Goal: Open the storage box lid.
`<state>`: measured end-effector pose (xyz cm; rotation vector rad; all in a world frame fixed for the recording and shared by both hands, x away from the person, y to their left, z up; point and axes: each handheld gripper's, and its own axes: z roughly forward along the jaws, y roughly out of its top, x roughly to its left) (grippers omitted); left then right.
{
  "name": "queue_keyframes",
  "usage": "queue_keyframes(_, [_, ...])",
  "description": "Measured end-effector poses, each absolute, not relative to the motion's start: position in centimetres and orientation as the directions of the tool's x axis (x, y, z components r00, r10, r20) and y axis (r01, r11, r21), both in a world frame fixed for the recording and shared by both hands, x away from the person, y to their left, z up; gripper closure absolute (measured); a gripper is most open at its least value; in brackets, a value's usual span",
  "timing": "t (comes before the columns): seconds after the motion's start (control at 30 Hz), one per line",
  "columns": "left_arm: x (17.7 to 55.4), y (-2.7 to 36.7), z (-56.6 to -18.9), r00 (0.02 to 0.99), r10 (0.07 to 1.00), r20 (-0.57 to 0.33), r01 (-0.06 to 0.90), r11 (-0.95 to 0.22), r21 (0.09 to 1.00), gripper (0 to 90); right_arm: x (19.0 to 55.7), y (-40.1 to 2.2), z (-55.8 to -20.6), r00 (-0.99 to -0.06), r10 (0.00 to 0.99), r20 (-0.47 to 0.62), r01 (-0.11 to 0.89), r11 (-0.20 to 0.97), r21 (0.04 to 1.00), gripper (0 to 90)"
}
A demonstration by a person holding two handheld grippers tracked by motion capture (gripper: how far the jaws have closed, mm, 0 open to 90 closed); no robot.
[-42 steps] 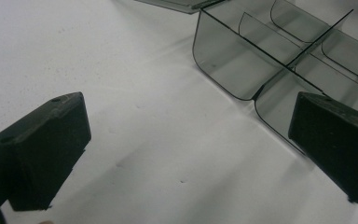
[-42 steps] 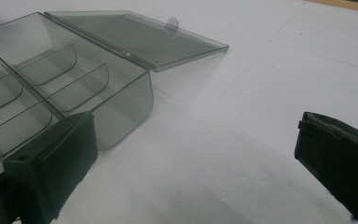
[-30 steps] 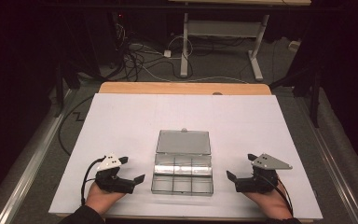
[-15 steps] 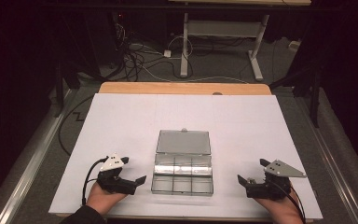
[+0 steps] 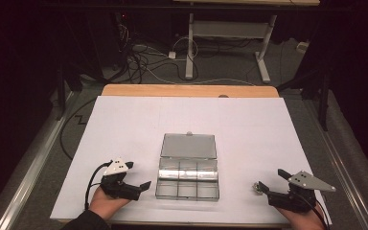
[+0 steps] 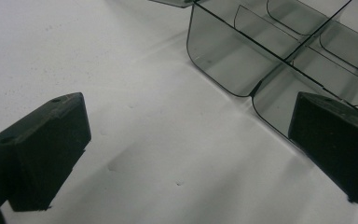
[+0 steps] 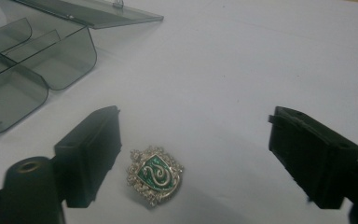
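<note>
A clear plastic compartment box [image 5: 187,178] sits at the table's middle front, its lid [image 5: 188,145] laid open behind it. A small silver crest badge with a green shield [image 7: 155,175] lies flat on the white table [image 5: 249,124], right of the box [image 7: 23,70]. My right gripper [image 7: 196,158] straddles the badge [image 5: 257,188]. Its jaws have just been closing, but they stand apart and do not touch it. The badge lies close to the left jaw. My left gripper [image 5: 139,175] rests open just left of the box [image 6: 261,56], with nothing between its jaws [image 6: 186,144].
The table's near edge runs just below both hands. A wooden strip [image 5: 187,90] borders the far edge. Cables and a desk frame [image 5: 230,28] lie on the floor beyond.
My right gripper has slid to the right and toward the near edge, and the badge now shows on the table in front of its jaws. The left gripper has stayed put.
</note>
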<state>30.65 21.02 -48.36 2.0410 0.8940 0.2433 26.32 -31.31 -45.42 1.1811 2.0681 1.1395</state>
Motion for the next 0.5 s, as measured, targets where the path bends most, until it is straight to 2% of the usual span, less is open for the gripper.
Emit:
queue_keyframes(0.1, [30.7,21.0,-48.4,0.726,0.671,-0.152,0.503,-0.368,0.782,0.0,25.9,-31.7,-45.7,-0.492,0.871,-0.007,0.469,0.271,0.841,44.4])
queue_keyframes(0.27, [30.7,20.9,-48.4,0.728,0.668,-0.152,0.503,-0.371,0.780,0.0,26.1,-31.9,-46.5,-0.478,0.878,0.010,0.511,0.268,0.817,64.9])
queue_keyframes(0.37, [30.7,20.9,-48.4,0.733,0.664,-0.147,0.500,-0.379,0.779,0.0,26.4,-32.0,-46.8,-0.468,0.883,0.028,0.533,0.257,0.806,83.6])
queue_keyframes(0.43, [30.7,20.9,-48.4,0.733,0.664,-0.148,0.501,-0.380,0.778,0.0,26.7,-31.9,-46.9,-0.472,0.882,0.011,0.528,0.272,0.804,90.0])
queue_keyframes(0.5, [30.7,20.8,-48.4,0.733,0.664,-0.148,0.502,-0.381,0.777,0.0,27.1,-31.8,-47.1,-0.470,0.883,0.017,0.542,0.273,0.795,90.0])
